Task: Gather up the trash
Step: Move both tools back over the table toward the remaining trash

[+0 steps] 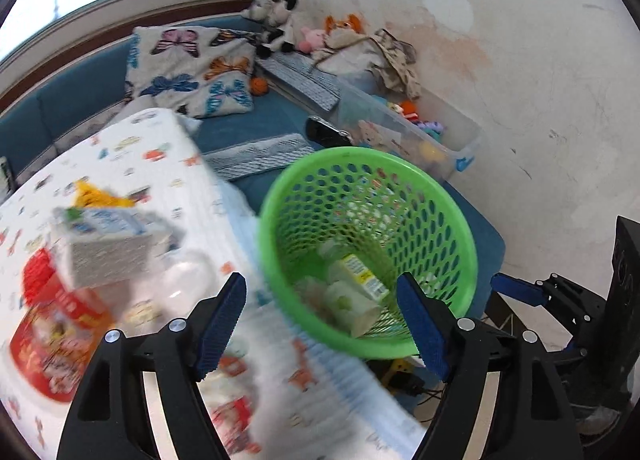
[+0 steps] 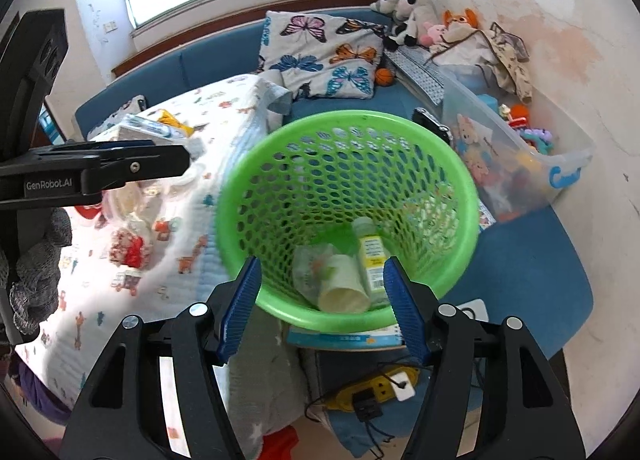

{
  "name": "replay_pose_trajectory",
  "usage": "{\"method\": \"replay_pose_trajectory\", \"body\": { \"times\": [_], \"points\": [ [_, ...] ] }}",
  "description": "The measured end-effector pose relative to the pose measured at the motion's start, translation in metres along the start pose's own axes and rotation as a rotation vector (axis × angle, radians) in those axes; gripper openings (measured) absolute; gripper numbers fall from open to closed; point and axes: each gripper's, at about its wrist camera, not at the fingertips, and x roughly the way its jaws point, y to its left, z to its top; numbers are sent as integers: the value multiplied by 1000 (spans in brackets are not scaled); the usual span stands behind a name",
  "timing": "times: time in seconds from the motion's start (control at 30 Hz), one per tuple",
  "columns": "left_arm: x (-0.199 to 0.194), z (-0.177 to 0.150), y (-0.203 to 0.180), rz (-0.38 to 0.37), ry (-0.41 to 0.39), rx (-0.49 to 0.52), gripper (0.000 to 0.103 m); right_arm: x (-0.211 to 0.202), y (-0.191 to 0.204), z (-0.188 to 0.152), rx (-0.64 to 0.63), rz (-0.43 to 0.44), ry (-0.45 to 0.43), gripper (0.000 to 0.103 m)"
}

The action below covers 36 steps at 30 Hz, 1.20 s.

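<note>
Two grippers, both spread wide and holding nothing: left gripper and right gripper.

Just ahead of the right fingers, and ahead and slightly right of the left ones, sits the green basket, tipped toward the cameras. Holds a paper cup, a small yellow-labelled bottle and a crumpled wrapper.

Down-left of the left gripper, on the printed quilt, lies the uncollected trash, blurred:
- a red packet
- a clear plastic container beside the left finger
- a white-and-blue carton, long axis roughly crosswise to the fingers
- a yellow wrapper beyond it

Probably falls to the left gripper, clearly nearer; likely calls for a swing left, away from the basket. The basket rim is close to that path, and the pieces crowd together, so may snag a neighbour.

Farther off: a butterfly pillow and, far right, a clear toy bin.
</note>
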Motion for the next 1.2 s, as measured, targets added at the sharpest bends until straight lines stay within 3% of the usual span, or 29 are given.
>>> {"method": "replay_pose_trajectory", "body": {
  "times": [0.43,0.7,0.9,1.2],
  "points": [
    [-76,-47,72,133,-104,-133,74,-8,59,2,-89,78,-27,67],
    [-115,-80,129,211,-159,-267,74,-4,95,4,-135,134,-28,67],
    [-119,-101,165,227,-150,-351,72,12,130,2,-176,192,4,69],
    [-109,-116,193,170,-133,-417,71,49,177,2,-230,229,46,74]
  ]
}}
